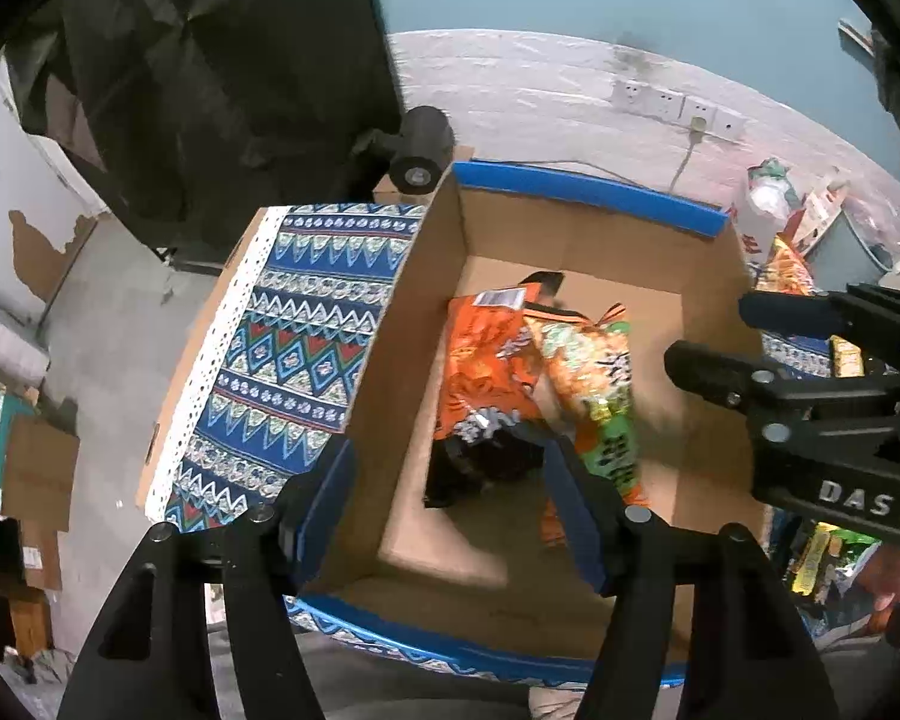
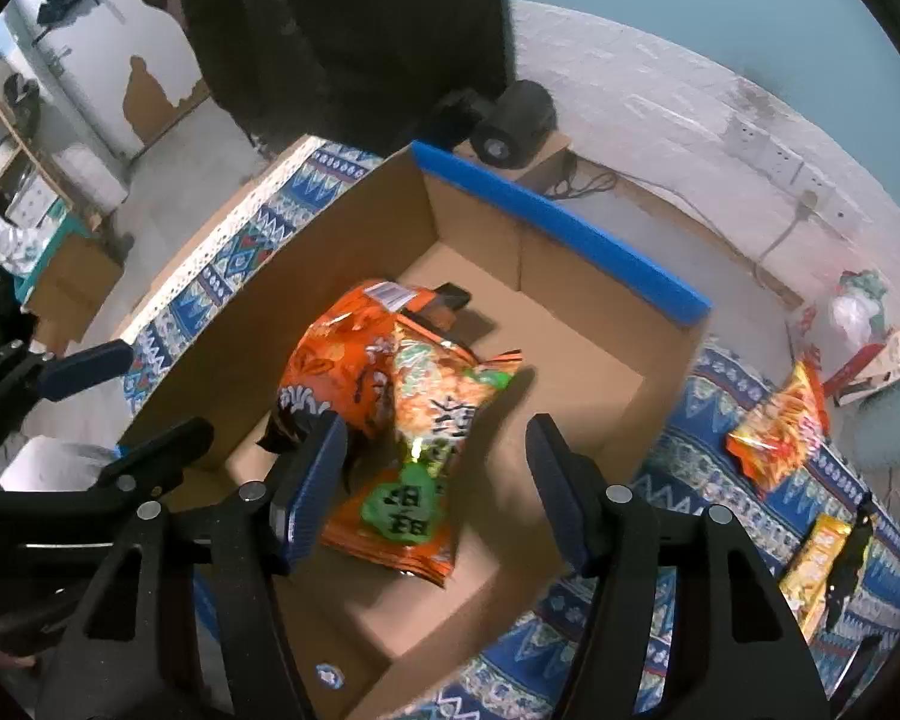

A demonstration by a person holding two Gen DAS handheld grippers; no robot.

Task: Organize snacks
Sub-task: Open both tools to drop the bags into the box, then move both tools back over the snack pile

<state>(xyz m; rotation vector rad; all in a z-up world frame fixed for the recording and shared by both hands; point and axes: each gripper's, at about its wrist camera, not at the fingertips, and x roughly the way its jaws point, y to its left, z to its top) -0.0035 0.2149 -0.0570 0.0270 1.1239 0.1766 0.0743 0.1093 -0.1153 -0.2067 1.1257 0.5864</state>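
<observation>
Two orange snack bags (image 2: pixel 402 420) overlapping (crumpled) on cardboard box (image 2: pixel 570 372) floor.

I think this is a simple room in a home, used also for storage. I see a table with a patterned blue cloth (image 1: pixel 306 324), a white brick wall (image 1: pixel 540 84) with power sockets (image 1: pixel 678 102), peeling paint (image 2: pixel 150 90) on the far wall, a wooden shelf (image 2: pixel 0 138) and cardboard boxes (image 1: pixel 39 480) on the concrete floor
</observation>
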